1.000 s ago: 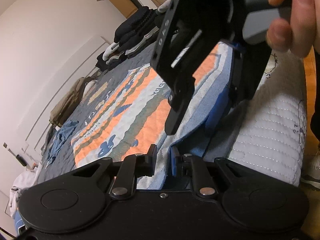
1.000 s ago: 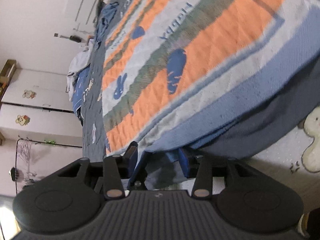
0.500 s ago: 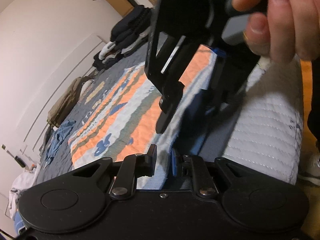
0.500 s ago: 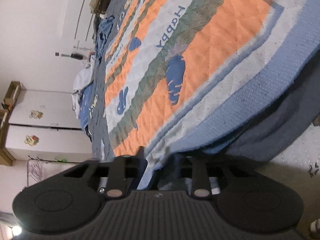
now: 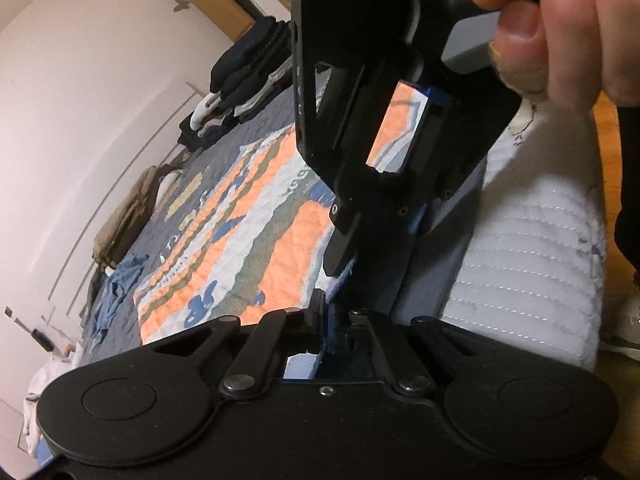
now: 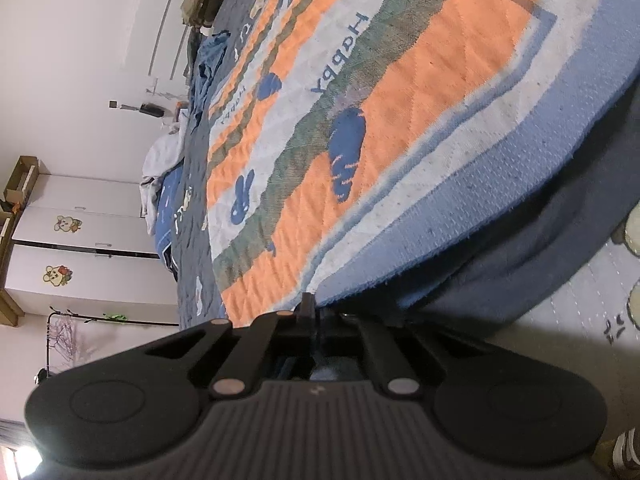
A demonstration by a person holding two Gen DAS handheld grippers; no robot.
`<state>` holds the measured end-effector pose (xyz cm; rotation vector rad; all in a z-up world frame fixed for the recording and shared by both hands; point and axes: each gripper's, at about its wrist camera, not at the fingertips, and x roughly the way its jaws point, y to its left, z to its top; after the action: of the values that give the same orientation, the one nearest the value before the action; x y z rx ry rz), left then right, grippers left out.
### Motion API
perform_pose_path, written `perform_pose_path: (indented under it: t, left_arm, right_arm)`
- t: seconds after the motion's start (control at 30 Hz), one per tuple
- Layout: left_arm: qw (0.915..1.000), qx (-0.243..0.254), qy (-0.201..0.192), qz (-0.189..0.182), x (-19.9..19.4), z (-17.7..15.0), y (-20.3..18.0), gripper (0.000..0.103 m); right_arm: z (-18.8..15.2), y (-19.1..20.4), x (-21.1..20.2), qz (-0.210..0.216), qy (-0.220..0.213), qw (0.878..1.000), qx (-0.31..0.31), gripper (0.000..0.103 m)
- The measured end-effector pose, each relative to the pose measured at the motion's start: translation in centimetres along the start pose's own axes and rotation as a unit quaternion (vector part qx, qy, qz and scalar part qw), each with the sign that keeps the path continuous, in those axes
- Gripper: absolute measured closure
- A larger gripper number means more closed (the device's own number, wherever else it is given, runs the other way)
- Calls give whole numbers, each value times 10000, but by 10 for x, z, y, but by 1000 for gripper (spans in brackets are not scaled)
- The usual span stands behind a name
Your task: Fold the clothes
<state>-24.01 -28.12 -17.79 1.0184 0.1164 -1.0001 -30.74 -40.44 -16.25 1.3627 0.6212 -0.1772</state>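
left gripper [image 5: 324, 312]: fingers pinched nearly together on the blue hem of the blanket-like cloth, right at the near edge of the bed. Looks like it's got fabric in there.

right gripper [image 6: 316, 316]: same deal, closed tight on the blue border just beside the left one. In the left view it hangs close in front, with the hand [image 5: 560, 28] on its handle.

orange and blue cloth [image 6: 400, 128]: the thing being folded. It's spread flat across the bed, print side up ("Happy", rabbits, carrots), near hem at the bed's edge where both tongs bite.

doing it well: both grips sit really close together, so my guess is one needs to slide along the hem toward a corner before any lift, otherwise the rest just sags. Keep the hem taut and level.

bed [image 5: 532, 264]: the white quilted side drops away on the right, so a loose corner could slip off.

around it: blue crumpled garment [image 5: 120, 280] past the far end, olive garment [image 5: 132, 208] by the wall, dark stack of clothes [image 5: 244, 80] further up. None touch the cloth, but a long swing forward would land on them.
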Motion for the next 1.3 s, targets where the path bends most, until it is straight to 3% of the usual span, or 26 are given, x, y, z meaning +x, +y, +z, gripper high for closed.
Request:
perform_pose_path:
  t: [0.23, 0.33, 0.47, 0.5, 0.57, 0.63, 0.73, 0.87, 0.9, 1.0, 1.13, 1.23, 1.3]
  left_arm:
    - [9999, -19, -43, -110, -14, 2, -1, 102]
    - [9999, 54, 30, -153, -13, 1, -5, 101]
    - [9992, 136, 191, -318, -7, 0, -10, 91]
    - [9989, 85, 187, -415, -9, -1, -8, 82]
    - [9976, -232, 140, -632, -15, -2, 1, 71]
    - [9939, -691, 79, -850, -21, -3, 15, 67]
    - [9799, -1694, 44, -1054, -28, -6, 46, 65]
    - [9561, -2760, 95, -985, -33, -15, 86, 65]
    - [9518, -2923, 122, -926, -33, -17, 94, 65]
    - [9492, -3067, 243, -668, -33, -22, 109, 65]
    - [9344, -3475, 528, -581, -33, -35, 129, 65]
    - [9159, -3921, 643, -563, -35, -49, 145, 65]
    - [8987, -4288, 738, -542, -36, -60, 155, 65]
  right_arm:
    - [-7, 1, -9, 64, 64, 9999, -86, 101]
    - [-6, -1, -5, -92, 84, 9997, -188, 99]
    - [0, -2, -4, -674, -60, 9974, -264, 97]
    - [3, -1, -8, -706, -91, 9971, -278, 97]
    - [8, 2, -19, -707, -200, 9967, -359, 97]
    - [12, 7, -32, -766, -353, 9950, -531, 97]
    - [17, 11, -50, -860, -609, 9916, -750, 97]
    - [24, 13, -69, -966, -859, 9875, -905, 97]
    - [26, 11, -76, -1027, -996, 9858, -885, 97]
    - [32, 6, -96, -1217, -1416, 9791, -809, 97]
    - [36, 0, -118, -1348, -1965, 9681, -769, 96]
    - [36, 0, -106, -1240, -1714, 9735, -873, 96]
    - [31, 6, -91, -1324, -1527, 9735, -1073, 96]
